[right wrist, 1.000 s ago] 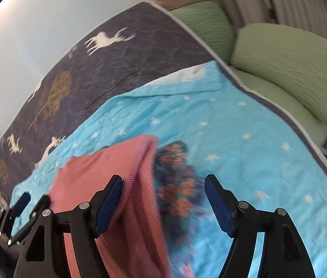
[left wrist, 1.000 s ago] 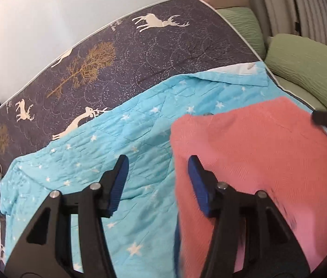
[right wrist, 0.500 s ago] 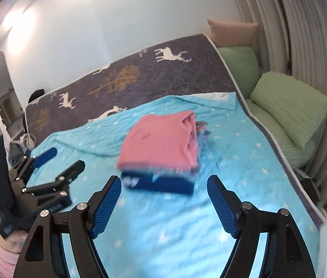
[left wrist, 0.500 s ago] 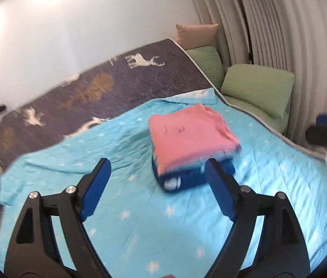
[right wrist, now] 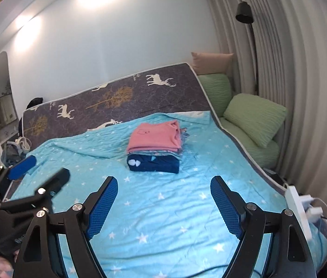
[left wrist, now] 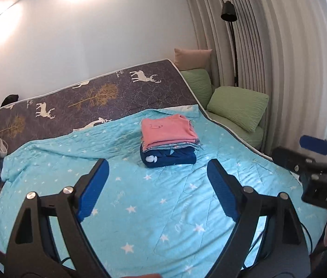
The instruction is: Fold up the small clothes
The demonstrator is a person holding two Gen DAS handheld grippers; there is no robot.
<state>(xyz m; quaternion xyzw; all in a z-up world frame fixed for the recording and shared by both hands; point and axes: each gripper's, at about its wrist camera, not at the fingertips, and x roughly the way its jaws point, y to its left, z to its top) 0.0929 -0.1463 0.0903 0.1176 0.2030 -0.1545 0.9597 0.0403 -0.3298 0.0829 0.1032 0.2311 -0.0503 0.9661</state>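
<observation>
Clothes stack (left wrist: 169,142), pink on top, sits mid-bed beyond both grippers, left gripper (left wrist: 157,193) and right gripper (right wrist: 163,205) alike well short of it, jaws opening, empty.

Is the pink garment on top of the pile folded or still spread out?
Folded. The pink knit garment lies as a neat flat rectangle atop the stack of folded clothes on the turquoise star-print quilt.

I counted one stack of folded clothes (left wrist: 169,144) on the blue quilt (left wrist: 163,208), three pillows (left wrist: 237,107) beside it.
</observation>
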